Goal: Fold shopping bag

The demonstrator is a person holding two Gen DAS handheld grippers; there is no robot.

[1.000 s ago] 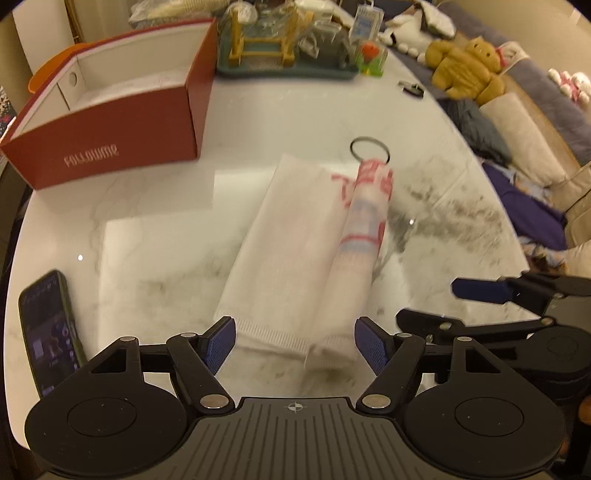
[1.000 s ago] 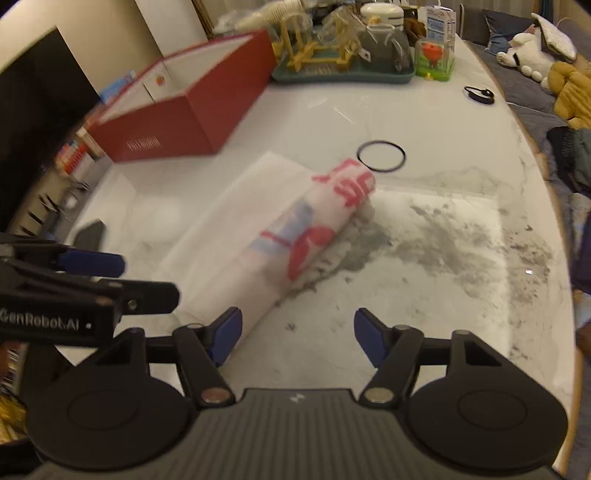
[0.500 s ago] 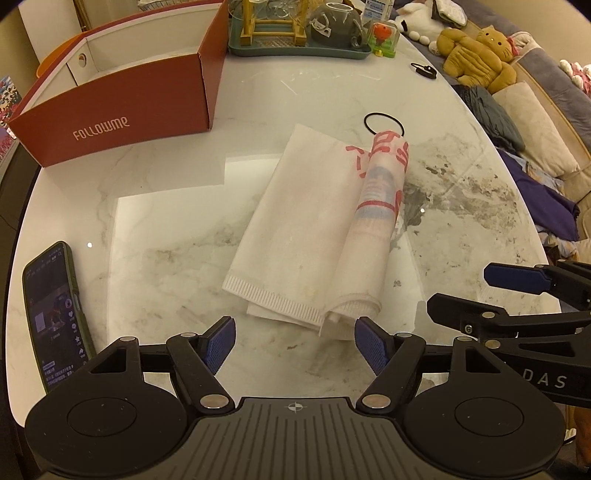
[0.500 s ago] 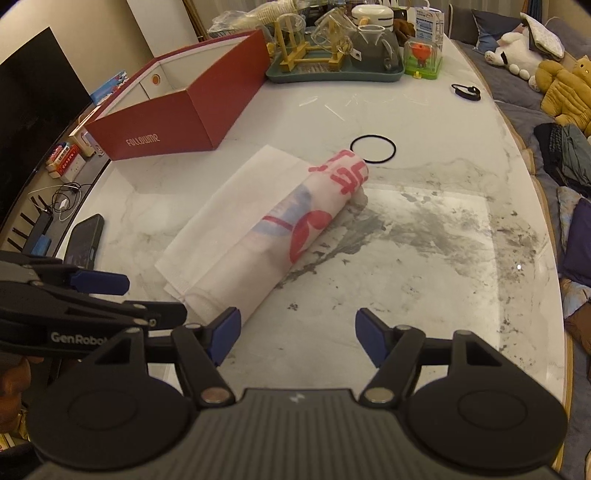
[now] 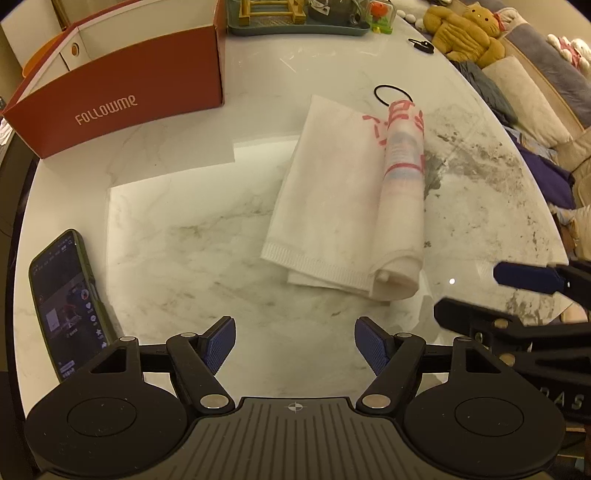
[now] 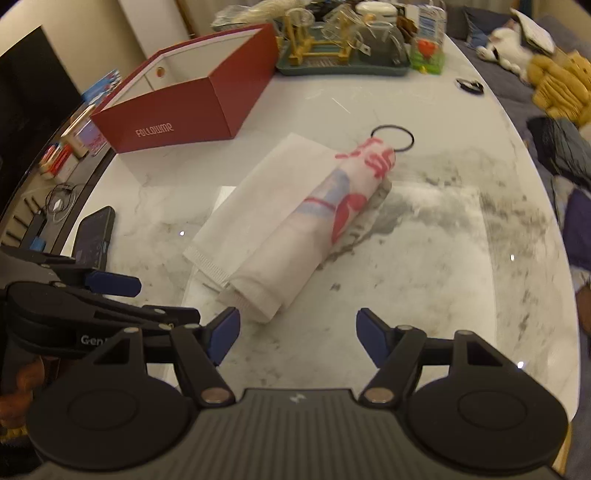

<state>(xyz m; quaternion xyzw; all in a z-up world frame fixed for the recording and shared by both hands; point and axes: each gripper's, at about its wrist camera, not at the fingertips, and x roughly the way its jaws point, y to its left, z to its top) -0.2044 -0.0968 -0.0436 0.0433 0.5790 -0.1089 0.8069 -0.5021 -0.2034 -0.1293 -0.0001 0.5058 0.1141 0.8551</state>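
The white shopping bag (image 5: 332, 206) with red and blue print lies on the marble table, its right side rolled into a tube (image 5: 404, 192). In the right wrist view the bag (image 6: 258, 206) and its roll (image 6: 314, 236) lie just ahead. My left gripper (image 5: 294, 345) stands open near the table's front edge, short of the bag, nothing between its blue pads. My right gripper (image 6: 297, 334) is open too, empty, with the roll's near end just beyond its left pad. The right gripper (image 5: 491, 299) shows at the right of the left wrist view, and the left gripper (image 6: 127, 295) at the left of the right wrist view.
A red open box (image 5: 122, 88) stands at the back left. A phone (image 5: 66, 302) lies at the left edge. A black hair tie (image 5: 391, 92) lies beyond the bag. A tray of glassware (image 6: 343, 55) sits at the far end. Soft toys and cushions (image 5: 465, 33) lie off the table's right.
Both grippers have drawn back toward the table's near edge, away from the bag. The bag now lies farther ahead in both views. Both stay open and empty.
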